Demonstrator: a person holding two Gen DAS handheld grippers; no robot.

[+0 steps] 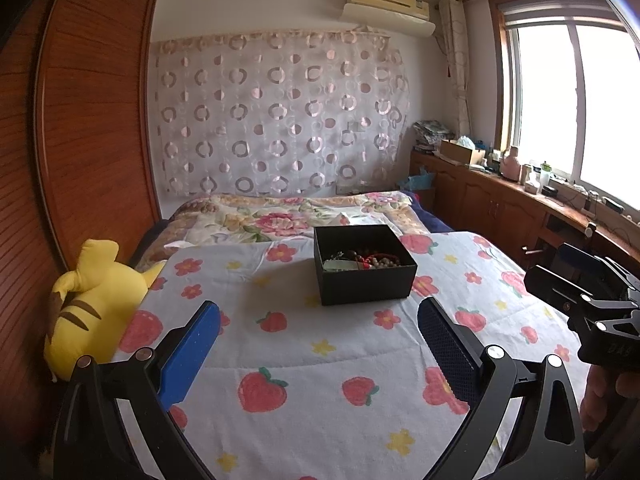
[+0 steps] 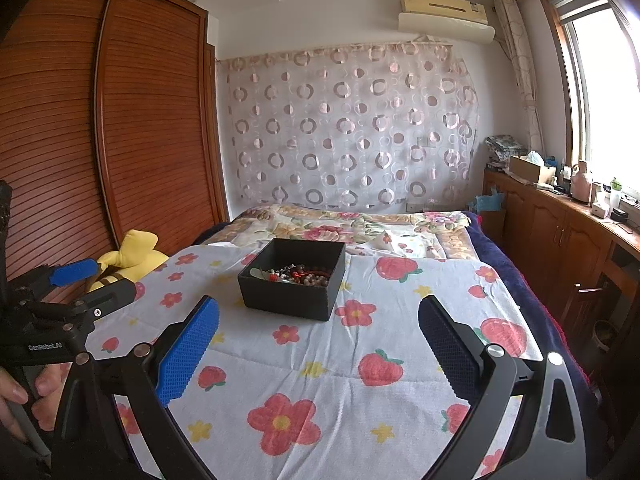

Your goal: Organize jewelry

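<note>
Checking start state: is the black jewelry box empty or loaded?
Loaded. The black jewelry box is lidless, with tangled bead bracelets on its floor.

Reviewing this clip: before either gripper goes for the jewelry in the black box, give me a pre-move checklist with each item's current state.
1. Left gripper open and empty: ok.
2. Right gripper open and empty: ok.
3. Black box lidless, opening upward: ok.
4. Jewelry visible inside box, beads bunched together; separate pieces: cannot tell.
5. Path over the strawberry-print blanket to the box unobstructed: ok.
6. Sorting spot for removed pieces: cannot tell; no tray or second container in view.
</note>
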